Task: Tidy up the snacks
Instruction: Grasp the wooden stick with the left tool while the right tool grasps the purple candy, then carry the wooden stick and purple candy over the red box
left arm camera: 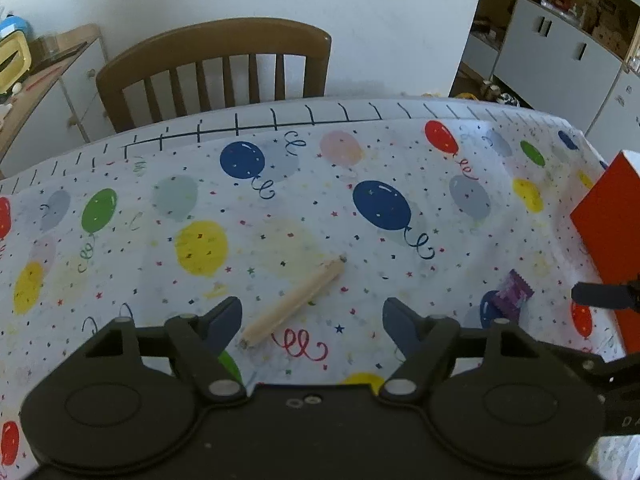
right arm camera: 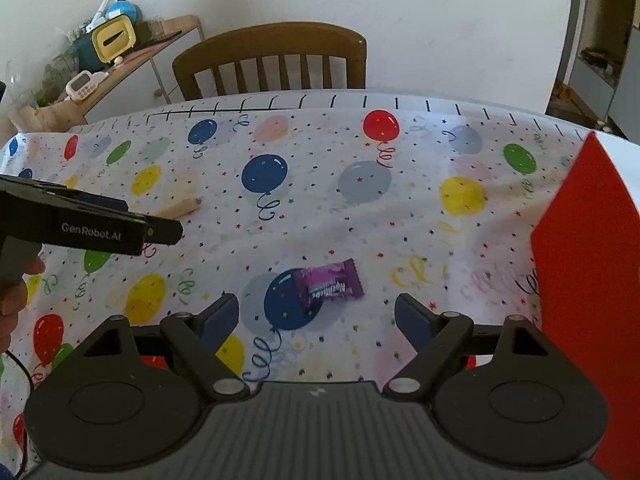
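Note:
A long beige wrapped snack stick [left arm camera: 294, 302] lies on the balloon-print tablecloth [left arm camera: 280, 208], just ahead of my open left gripper [left arm camera: 312, 322] and between its fingers. It also shows in the right wrist view [right arm camera: 180, 208]. A purple wrapped candy [right arm camera: 329, 284] lies just ahead of my open right gripper [right arm camera: 316, 320]; it shows at the right in the left wrist view [left arm camera: 512, 294]. A red box [right arm camera: 592, 280] stands at the right; it also shows in the left wrist view [left arm camera: 612, 240]. Both grippers are empty.
A wooden chair [left arm camera: 224, 68] stands behind the table's far edge. A side cabinet [right arm camera: 132, 64] with a yellow box and clutter is at the back left. Grey cupboards [left arm camera: 560, 52] are at the back right. My left gripper shows at the left in the right wrist view [right arm camera: 160, 232].

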`<state>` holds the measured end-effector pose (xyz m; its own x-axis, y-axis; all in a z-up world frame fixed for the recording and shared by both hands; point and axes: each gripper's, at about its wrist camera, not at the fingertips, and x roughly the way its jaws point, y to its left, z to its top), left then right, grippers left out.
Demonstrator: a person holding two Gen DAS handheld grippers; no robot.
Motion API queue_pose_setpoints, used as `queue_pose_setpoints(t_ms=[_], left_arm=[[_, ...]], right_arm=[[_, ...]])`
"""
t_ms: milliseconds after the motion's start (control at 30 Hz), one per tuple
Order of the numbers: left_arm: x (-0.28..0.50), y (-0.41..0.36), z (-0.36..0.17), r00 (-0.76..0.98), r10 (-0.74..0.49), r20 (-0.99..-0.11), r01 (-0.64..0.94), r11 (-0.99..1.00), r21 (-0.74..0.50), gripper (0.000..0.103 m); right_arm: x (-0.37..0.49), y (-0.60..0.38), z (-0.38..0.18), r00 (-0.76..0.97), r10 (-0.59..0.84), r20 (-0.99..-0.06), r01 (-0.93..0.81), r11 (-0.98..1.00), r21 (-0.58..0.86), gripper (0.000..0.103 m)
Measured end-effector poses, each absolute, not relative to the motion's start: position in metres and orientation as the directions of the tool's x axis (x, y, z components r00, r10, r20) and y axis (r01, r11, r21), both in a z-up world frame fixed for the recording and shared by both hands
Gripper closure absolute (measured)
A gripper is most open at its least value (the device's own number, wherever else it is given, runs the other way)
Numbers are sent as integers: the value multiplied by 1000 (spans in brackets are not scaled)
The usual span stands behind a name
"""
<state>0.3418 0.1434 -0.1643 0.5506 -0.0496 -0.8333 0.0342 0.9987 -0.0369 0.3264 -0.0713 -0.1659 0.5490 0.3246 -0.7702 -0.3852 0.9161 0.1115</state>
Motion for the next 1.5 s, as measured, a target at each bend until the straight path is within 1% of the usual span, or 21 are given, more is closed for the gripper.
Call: queue_pose_setpoints(t_ms=[200,233,267,367,400,433,500,533,600,633,733,800,833,900,1000,1033,1100,1167,1300,1500], left_arm=[[352,144,-173,539,-48,-841,23,999,-43,35],[354,144,-174,538,-51,-841,24,999,-45,36],[355,144,-176,536,-53,-842,28,999,-45,37],[357,141,-178,541,-41,-840,42,999,-22,38],[358,140,-178,542,-40,-840,44,999,-19,38],[358,140,-178,542,-40,-839,42,999,-21,38],[357,140,-178,545,-35,-838,39,999,-17,41],[357,140,-178,548,-28,-836,41,999,-7,44],[356,139,-178,552,-24,-834,43,999,0,51],[355,139,-177,552,-21,-834,37,999,0,52],[353,136,-177,554,-11,-832,28,1000,5,57],[352,133,-176,556,-12,-831,33,999,7,67],[351,131,-175,556,-14,-831,36,999,7,69],[349,128,-175,553,-16,-833,42,999,8,76],[344,122,-175,555,-7,-832,38,999,17,82],[343,120,-174,557,-5,-831,36,999,18,84],[339,118,-173,562,-4,-827,27,1000,14,90],[335,116,-171,572,-8,-820,15,1000,1,92],[326,113,-164,580,-25,-814,5,1000,-27,94],[307,112,-156,579,-64,-813,-7,997,-83,95]], right_arm=[[337,-68,-175,553,305,-775,-391,917,82,18],[338,-67,-177,553,304,-776,-394,916,78,19],[339,-66,-178,554,300,-776,-398,915,70,23],[342,-62,-183,551,290,-782,-414,909,46,24],[343,-61,-184,552,287,-783,-418,908,37,26],[343,-59,-185,555,282,-783,-422,906,27,29],[342,-56,-185,565,276,-778,-435,901,4,32],[342,-56,-185,566,283,-774,-443,897,4,36],[342,-54,-185,570,284,-771,-449,894,-3,39],[342,-53,-184,573,281,-770,-450,893,-10,42],[339,-51,-183,569,296,-767,-472,881,-10,54],[337,-50,-182,564,305,-767,-485,874,-9,61],[336,-49,-182,561,310,-767,-492,870,-9,67],[333,-47,-181,567,304,-766,-500,866,-26,70],[328,-49,-182,585,288,-759,-498,865,-56,74],[327,-52,-181,588,286,-757,-493,868,-55,78],[325,-58,-180,585,284,-759,-476,878,-39,79],[321,-63,-178,581,288,-761,-466,885,-21,79],[311,-71,-173,585,295,-756,-460,888,-10,80],[293,-87,-164,580,326,-746,-454,890,35,80]])
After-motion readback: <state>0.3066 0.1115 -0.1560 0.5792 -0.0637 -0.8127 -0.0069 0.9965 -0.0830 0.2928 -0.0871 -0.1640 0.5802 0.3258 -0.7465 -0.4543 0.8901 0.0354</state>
